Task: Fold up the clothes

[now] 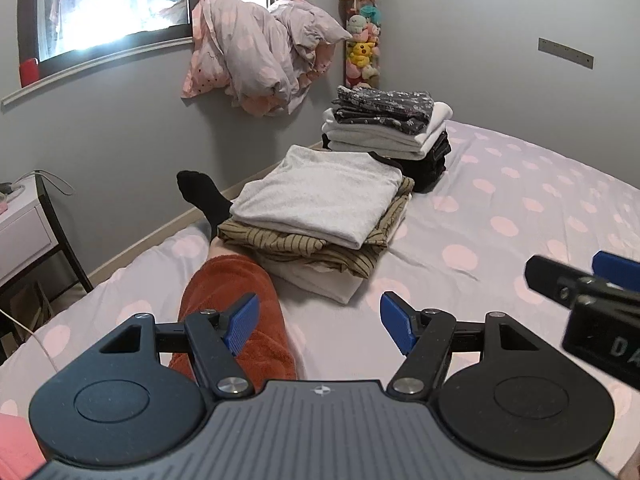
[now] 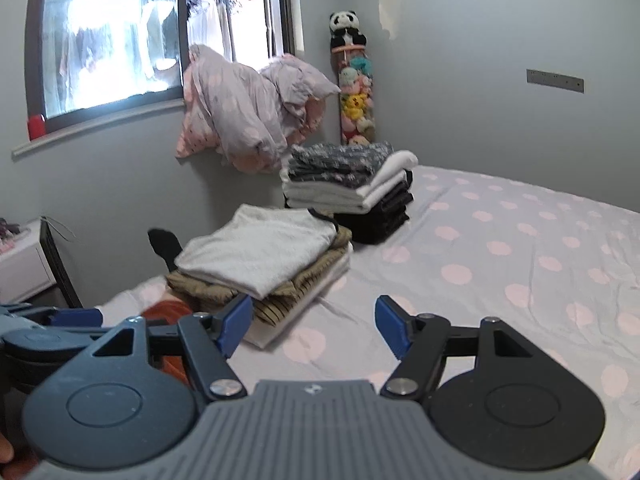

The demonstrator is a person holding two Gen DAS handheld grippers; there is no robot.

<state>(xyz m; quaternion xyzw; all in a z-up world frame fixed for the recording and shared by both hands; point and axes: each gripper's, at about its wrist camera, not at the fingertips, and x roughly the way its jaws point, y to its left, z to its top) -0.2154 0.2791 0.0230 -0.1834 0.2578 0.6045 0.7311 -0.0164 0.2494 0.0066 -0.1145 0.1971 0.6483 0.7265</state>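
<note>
Your left claw (image 1: 316,322) spread, empty; right claw (image 2: 310,326) spread, empty. Folded stacks (image 1: 320,216) parked at bed (image 1: 520,208) edge, likely keeping centre free for folding.

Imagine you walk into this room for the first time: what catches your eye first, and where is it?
Two neat stacks of folded clothes on the polka-dot bed: the nearer stack topped by a pale shirt, the farther stack by a dark floral piece. Behind them, a rumpled duvet hangs from the window sill, and a column of plush toys fills the corner.
</note>
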